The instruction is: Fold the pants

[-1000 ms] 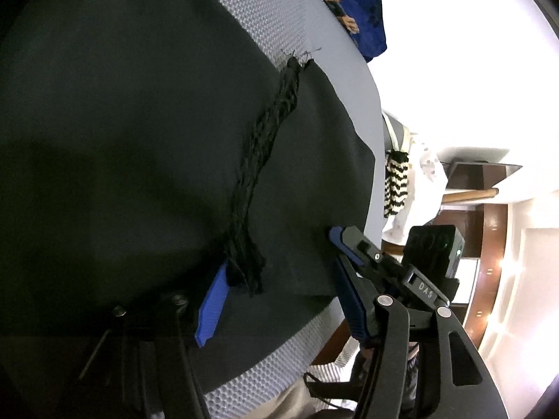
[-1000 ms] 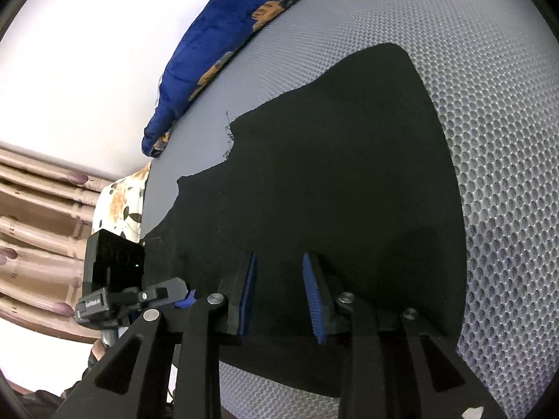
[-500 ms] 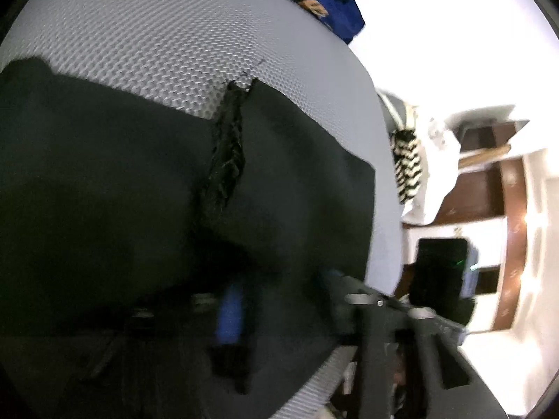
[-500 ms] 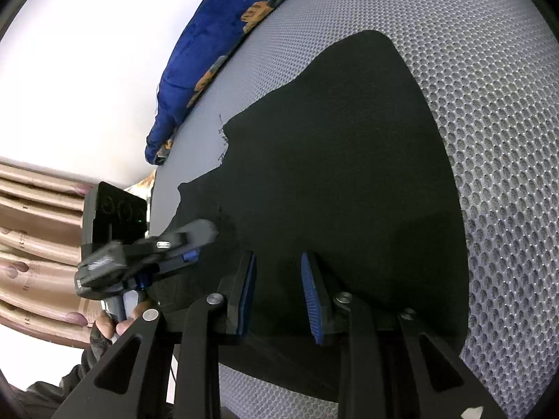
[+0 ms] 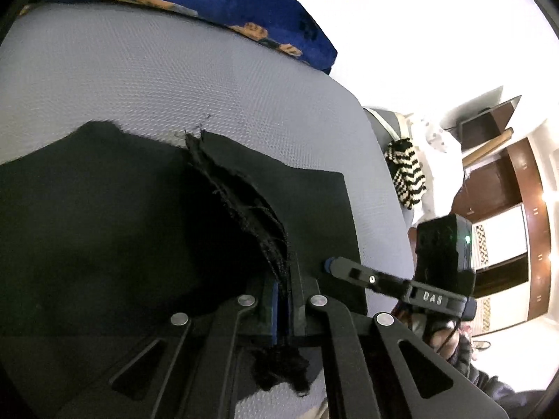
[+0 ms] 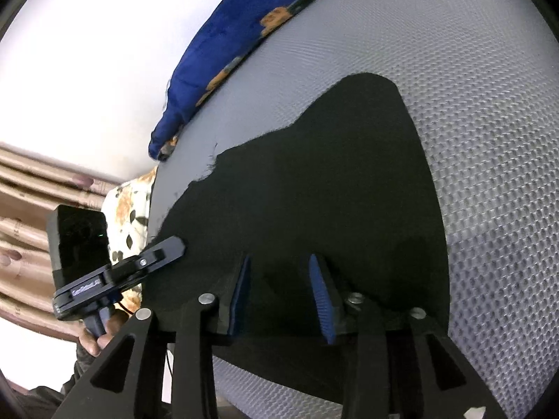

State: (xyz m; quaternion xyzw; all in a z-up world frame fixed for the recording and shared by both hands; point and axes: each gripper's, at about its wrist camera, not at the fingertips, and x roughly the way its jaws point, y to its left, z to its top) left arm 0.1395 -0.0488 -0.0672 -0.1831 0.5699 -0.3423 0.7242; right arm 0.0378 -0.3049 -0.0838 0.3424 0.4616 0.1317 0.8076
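Black pants (image 5: pixel 104 216) lie spread on a grey mesh surface (image 5: pixel 174 76). My left gripper (image 5: pixel 283 279) is shut on the frayed black edge (image 5: pixel 258 216) of the pants, which rises in a ridge from the jaws. In the right wrist view the pants (image 6: pixel 314 192) fill the middle. My right gripper (image 6: pixel 279 279) is open, its blue pads just above the cloth near the front edge, holding nothing. The left gripper (image 6: pixel 164 249) shows at the left edge of the pants; the right gripper (image 5: pixel 332 265) shows in the left wrist view.
A blue pillow with orange prints (image 5: pixel 227 3) lies at the far edge of the surface, also in the right wrist view (image 6: pixel 227 66). A striped black-and-white cloth (image 5: pixel 407 171) hangs off the right side. A floral cloth (image 6: pixel 129 213) and curtains (image 6: pixel 21 192) are at left.
My left gripper has closed on the frayed edge of the pants and pulled back and up, drawing the cloth toward the front. My right gripper stayed open in place.
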